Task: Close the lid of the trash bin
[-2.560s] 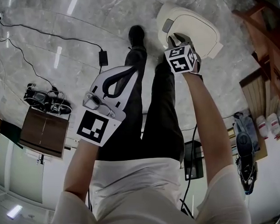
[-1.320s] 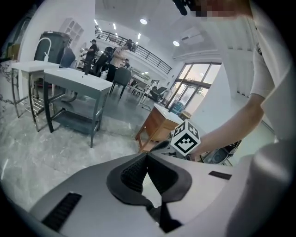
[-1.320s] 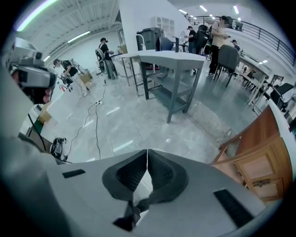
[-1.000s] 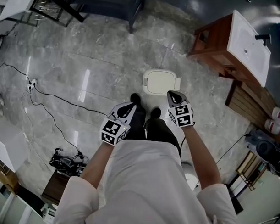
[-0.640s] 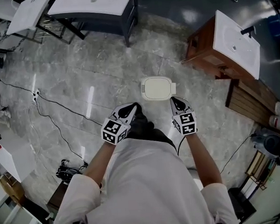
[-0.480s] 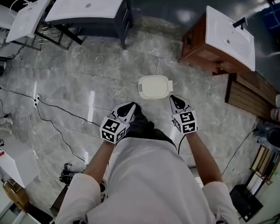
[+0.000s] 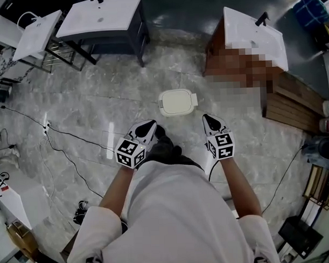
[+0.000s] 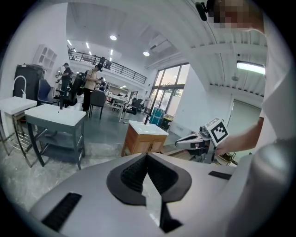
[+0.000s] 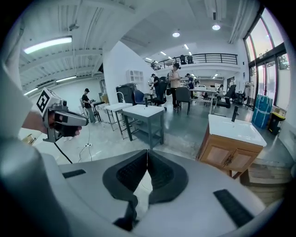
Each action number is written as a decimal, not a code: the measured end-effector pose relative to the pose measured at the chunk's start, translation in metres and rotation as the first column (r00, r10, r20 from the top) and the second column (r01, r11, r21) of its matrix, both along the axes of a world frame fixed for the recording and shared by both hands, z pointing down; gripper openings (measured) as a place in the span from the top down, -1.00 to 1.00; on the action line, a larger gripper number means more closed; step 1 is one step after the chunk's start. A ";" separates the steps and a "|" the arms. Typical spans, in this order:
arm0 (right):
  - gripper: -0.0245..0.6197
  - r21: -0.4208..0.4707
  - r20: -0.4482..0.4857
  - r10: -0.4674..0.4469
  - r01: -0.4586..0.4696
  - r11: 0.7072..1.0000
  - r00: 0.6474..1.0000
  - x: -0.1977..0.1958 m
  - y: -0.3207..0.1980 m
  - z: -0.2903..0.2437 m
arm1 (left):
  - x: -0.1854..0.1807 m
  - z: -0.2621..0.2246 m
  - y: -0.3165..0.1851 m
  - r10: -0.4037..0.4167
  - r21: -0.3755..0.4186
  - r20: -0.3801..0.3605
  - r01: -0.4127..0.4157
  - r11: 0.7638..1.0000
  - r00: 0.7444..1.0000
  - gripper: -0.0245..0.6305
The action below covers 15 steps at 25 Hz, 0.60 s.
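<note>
The cream trash bin (image 7: 177, 102) stands on the marble floor ahead of my feet, its lid lying flat down on it. Both grippers are held at waist height, well above and short of the bin. My left gripper (image 7: 151, 124) is shut with nothing in it, its jaws meeting at the tips (image 8: 147, 154). My right gripper (image 7: 205, 117) is likewise shut and empty (image 9: 147, 151). Each gripper view looks out level across the hall and shows the other gripper, not the bin.
A wooden vanity with a white sink (image 7: 253, 30) stands right of the bin, and a wooden pallet (image 7: 292, 99) lies beyond it. A dark vanity (image 7: 102, 18) and a sink on a rack (image 7: 34, 27) stand at the far left. Cables (image 7: 62, 136) trail over the floor.
The right gripper was down at the bin's lid; since then I have stood up, both grippers have come back to waist height, and the bin now lies farther below.
</note>
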State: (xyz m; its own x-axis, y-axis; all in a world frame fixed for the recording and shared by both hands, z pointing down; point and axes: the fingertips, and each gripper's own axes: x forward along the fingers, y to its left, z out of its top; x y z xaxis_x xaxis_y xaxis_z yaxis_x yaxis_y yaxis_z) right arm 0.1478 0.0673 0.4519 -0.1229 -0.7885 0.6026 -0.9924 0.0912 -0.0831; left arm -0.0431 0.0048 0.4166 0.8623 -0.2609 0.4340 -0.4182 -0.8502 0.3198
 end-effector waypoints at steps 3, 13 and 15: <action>0.83 0.005 -0.008 0.012 -0.012 1.000 1.000 -0.002 0.020 -0.005 | -0.012 -0.007 0.007 -0.014 0.015 -0.003 0.014 1.000 1.000 0.87; 0.83 0.021 -0.033 0.091 -0.091 0.996 0.995 -0.027 0.044 -0.031 | -0.056 -0.036 -0.002 0.001 0.068 -0.031 0.001 0.998 1.000 0.87; 0.83 0.041 -0.044 0.111 -0.110 0.993 0.993 -0.036 0.042 -0.041 | -0.066 -0.039 -0.007 0.021 0.080 -0.031 -0.019 0.997 0.999 0.87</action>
State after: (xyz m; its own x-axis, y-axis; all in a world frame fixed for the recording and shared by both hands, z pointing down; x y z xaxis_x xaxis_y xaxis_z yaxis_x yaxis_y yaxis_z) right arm 0.1121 0.1090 0.4113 -0.0066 -0.8183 0.5748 -0.9992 -0.0171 -0.0359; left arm -0.1088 -0.0019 0.3780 0.8809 -0.2759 0.3846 -0.3913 -0.8816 0.2640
